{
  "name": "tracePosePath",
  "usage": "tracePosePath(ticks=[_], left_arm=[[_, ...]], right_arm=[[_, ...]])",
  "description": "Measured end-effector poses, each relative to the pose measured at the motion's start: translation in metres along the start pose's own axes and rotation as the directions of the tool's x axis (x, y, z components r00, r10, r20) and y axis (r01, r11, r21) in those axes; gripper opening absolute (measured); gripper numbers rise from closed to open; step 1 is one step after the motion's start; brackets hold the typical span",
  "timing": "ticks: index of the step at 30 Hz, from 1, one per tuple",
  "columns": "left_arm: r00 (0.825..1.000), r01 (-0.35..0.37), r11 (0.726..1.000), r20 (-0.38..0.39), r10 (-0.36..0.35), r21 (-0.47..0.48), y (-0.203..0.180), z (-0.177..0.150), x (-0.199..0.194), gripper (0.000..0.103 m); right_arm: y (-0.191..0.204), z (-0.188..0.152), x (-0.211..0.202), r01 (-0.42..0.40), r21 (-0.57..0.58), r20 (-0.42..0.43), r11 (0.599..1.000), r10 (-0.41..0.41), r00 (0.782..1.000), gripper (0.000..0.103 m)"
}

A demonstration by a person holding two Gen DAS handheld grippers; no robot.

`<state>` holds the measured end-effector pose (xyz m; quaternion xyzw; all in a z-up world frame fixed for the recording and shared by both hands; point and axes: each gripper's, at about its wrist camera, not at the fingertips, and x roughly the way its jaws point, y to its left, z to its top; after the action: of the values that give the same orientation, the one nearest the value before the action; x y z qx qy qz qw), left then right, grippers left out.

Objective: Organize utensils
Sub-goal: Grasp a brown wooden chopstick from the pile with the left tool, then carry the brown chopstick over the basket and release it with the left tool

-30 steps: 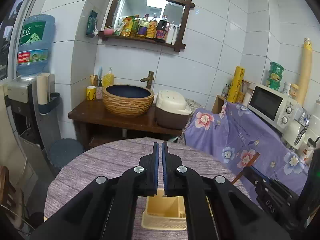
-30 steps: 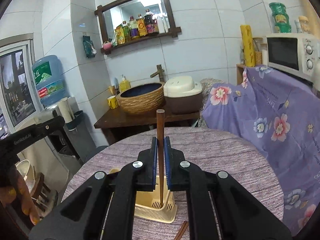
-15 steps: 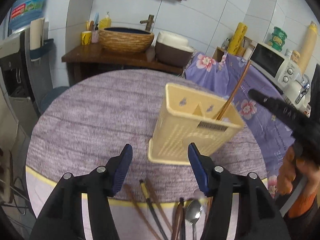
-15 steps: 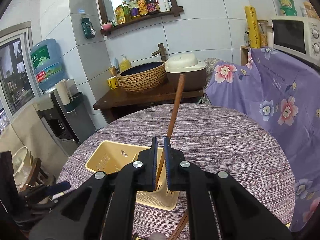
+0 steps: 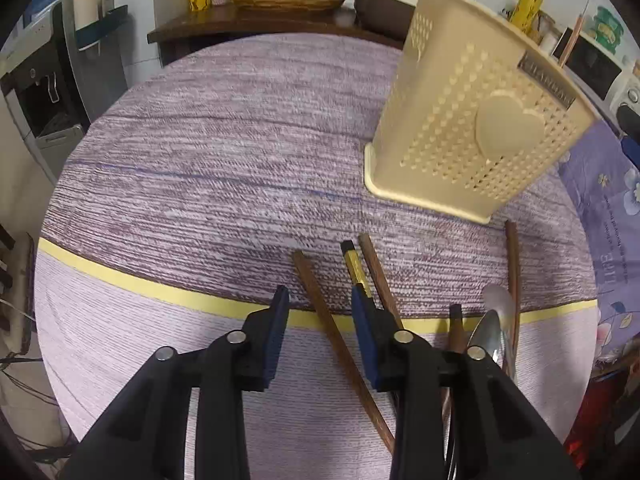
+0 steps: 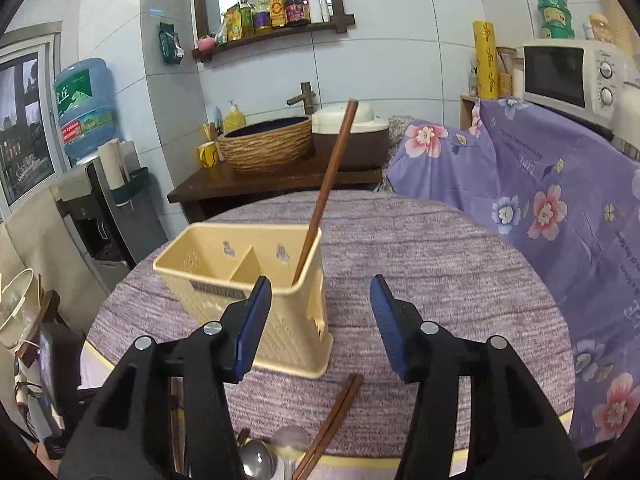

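Though blurred, "CHAHUA"-like holder (image 5: 472,128) label

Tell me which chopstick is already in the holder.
The brown chopstick leaning in the right compartment of the beige holder. The other chopsticks lie flat on the table; both the left gripper and right gripper are open.

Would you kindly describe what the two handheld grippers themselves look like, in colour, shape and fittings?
Both the left gripper and the right gripper have matte black angular linkage arms joined by round silver screws. Each ends in two flat fingers faced with dark blue pads. No cables, markings or sleeves are visible.
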<state>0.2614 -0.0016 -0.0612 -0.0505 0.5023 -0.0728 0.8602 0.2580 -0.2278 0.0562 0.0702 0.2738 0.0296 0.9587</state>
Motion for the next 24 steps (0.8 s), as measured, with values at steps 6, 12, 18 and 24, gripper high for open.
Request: tracePosePath(ticks=[6,12,18,24], left_arm=[[0.999,-0.053,0.999,-0.008,0.053,0.003,-0.004,-0.001,0.009,0.021],[0.994,-0.108,0.994,-0.002,0.108,0.030,-0.014,0.005,0.016,0.013],[0.994,-0.111,0.994,0.014,0.111,0.012,-0.013,0.007,0.020,0.012],[0.996,-0.056,0.998,0.062,0.058,-0.038,-0.004,0.015,0.013,0.011]], right_arm=[[-0.007,-0.016,-0.003,0.000,0.023,-0.026,1.000,0.000,1.000,0.052],[-0.012,-0.025,-0.010,0.000,0.046,-0.030,0.999,0.001,1.000,0.052],[-0.013,-0.041,-0.027,-0.006,0.052,-0.017,0.999,0.007,1.000,0.052],[-0.018,-0.059,-0.035,0.028,0.033,-0.018,0.999,-0.028,0.999,0.052]])
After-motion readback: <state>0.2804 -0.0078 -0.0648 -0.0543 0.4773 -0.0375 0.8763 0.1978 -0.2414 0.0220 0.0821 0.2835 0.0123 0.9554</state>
